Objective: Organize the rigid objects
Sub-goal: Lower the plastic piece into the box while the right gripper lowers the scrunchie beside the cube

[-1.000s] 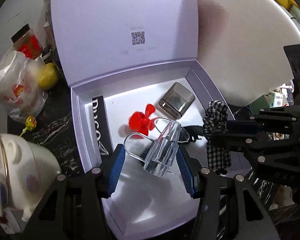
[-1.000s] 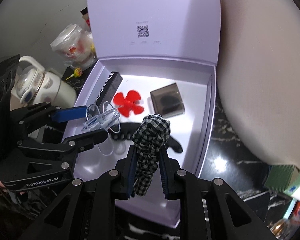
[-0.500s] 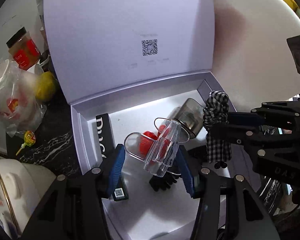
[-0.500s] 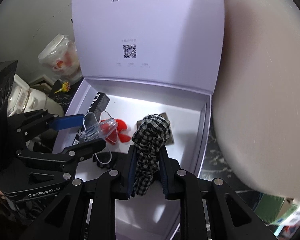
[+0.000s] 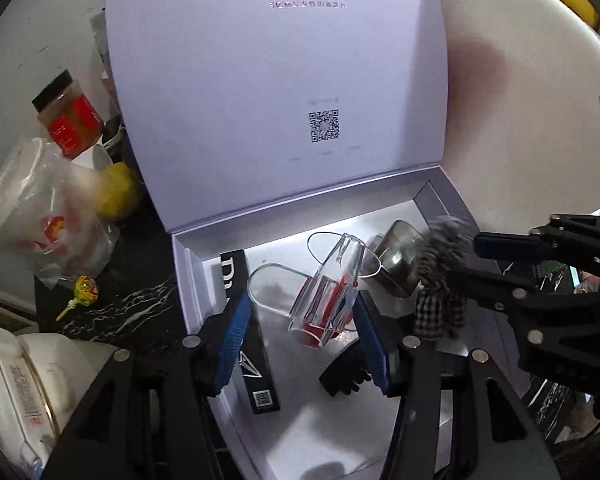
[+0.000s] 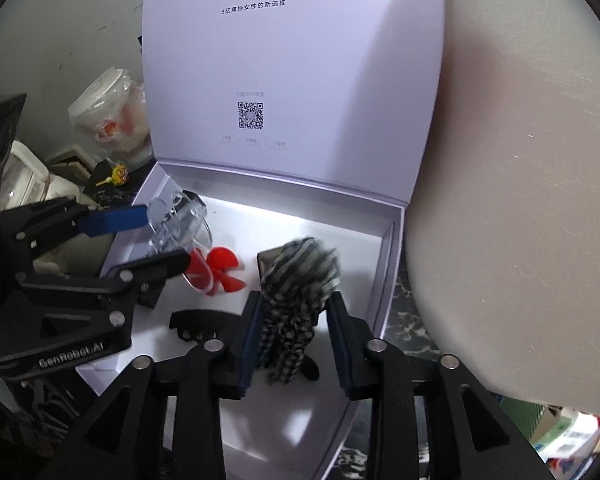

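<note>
An open pale lilac box [image 5: 182,280] [image 6: 388,280] with a raised lid holds a red propeller [image 6: 224,272], a black slim box [image 5: 252,356], a grey square case [image 5: 400,264] and a black comb-like piece [image 6: 204,324]. My left gripper [image 5: 304,328] [image 6: 148,236] is shut on a clear plastic clip [image 5: 328,284] [image 6: 176,224] above the box. My right gripper [image 6: 296,340] has its jaws apart, and the black-and-white checked scrunchie [image 6: 296,296] [image 5: 440,280] sits blurred between them, no longer squeezed.
Left of the box are a white kettle [image 5: 24,384], a lollipop [image 5: 84,288], a plastic bag with cups [image 5: 32,208], a yellow fruit [image 5: 118,192] and a red-labelled jar [image 5: 68,120]. A large white round surface [image 6: 512,200] rises on the right.
Both grippers moved lower and toward the box's near side. My right gripper opened, and the scrunchie is dropping, blurred. The left still holds the clear clip.
</note>
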`<state>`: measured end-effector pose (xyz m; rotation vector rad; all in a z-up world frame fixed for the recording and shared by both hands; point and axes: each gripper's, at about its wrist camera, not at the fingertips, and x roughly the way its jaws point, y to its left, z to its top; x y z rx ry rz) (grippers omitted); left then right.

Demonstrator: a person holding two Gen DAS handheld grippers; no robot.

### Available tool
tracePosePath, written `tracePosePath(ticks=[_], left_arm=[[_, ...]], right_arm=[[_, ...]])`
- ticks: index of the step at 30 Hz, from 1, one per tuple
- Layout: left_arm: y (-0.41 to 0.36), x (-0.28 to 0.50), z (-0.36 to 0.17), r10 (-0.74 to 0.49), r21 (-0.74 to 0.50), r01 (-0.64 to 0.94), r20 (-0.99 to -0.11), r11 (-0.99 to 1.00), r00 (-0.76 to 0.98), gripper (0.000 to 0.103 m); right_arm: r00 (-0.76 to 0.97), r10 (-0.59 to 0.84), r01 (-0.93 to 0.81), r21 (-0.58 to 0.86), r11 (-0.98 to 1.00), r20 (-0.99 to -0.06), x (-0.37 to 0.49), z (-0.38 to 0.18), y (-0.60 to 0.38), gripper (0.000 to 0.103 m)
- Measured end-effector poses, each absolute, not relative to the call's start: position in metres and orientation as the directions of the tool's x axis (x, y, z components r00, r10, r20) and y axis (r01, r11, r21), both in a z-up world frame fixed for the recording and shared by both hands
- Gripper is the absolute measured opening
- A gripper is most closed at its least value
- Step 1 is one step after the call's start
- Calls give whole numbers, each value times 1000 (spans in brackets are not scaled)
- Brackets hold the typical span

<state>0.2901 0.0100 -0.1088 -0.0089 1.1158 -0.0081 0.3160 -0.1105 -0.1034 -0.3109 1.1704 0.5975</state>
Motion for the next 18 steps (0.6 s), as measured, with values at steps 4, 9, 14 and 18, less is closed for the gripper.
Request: tracePosePath(ticks=[4,9,14,18], left_arm=[[10,288,-108,14,8,-14,-907,1000,422,54],[5,283,-101,53,46,-26,-900,999,433,65],[1,275,-88,61,55,-25,-889,998,454,74],[0,268,-78,58,50,-29,-883,998,466,74]], right_arm=[[271,269,-581,65,811,-924,311,-98,-116,47],[281,265,-575,59,816,-922,307,-89,-121,47],[291,268,-577,55,815,-918,297,-78,-125,47],[305,274,-576,53,816,-912,289,-67,-127,47]])
